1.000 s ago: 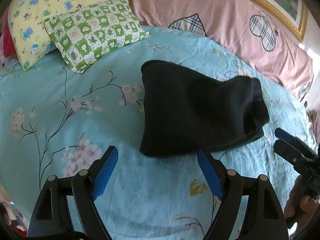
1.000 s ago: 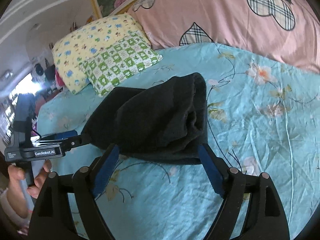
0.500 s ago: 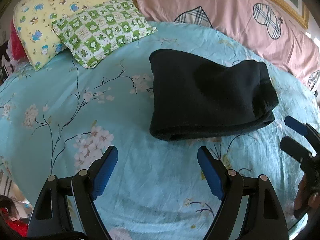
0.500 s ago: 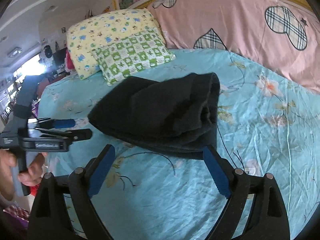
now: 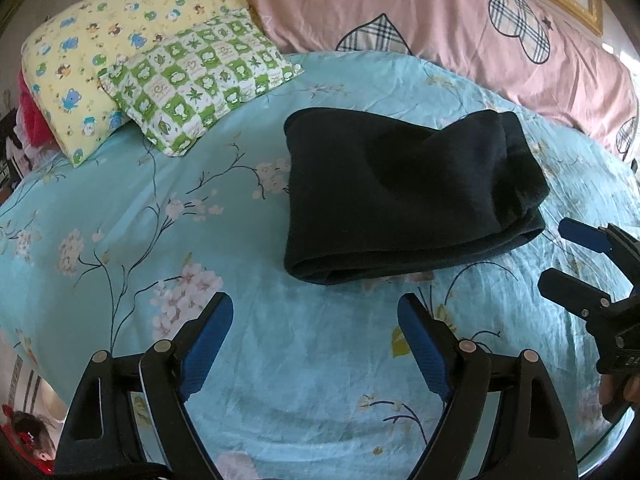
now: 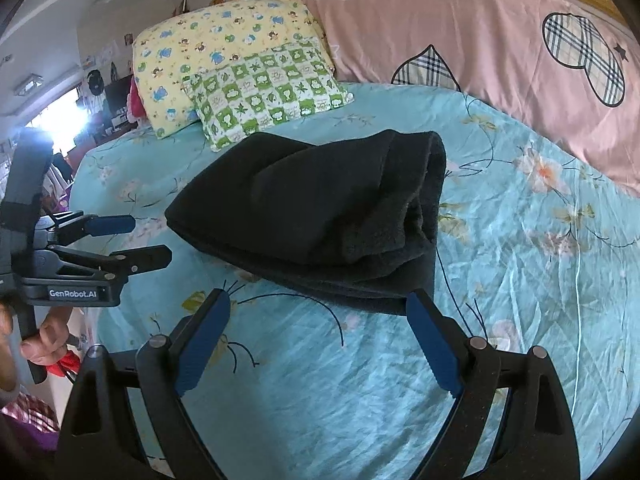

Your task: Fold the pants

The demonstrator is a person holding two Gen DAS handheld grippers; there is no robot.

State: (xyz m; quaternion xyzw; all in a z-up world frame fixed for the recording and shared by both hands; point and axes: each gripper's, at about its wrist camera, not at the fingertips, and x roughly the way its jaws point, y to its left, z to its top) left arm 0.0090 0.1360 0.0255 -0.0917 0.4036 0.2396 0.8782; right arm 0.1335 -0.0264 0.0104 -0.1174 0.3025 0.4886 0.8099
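The black pants lie folded into a thick bundle on the turquoise floral bedsheet. They also show in the right wrist view. My left gripper is open and empty, held a short way back from the bundle's near edge. My right gripper is open and empty, just in front of the bundle's near corner. Each gripper shows in the other's view: the right one at the right edge, the left one at the left edge, both apart from the pants.
A green checked pillow and a yellow cartoon pillow lie at the head of the bed. A pink quilt with plaid hearts runs along the far side. The bed's edge falls off at the left.
Both grippers have drawn back from the folded pants, which now sit farther away in both views. The pants lie still.
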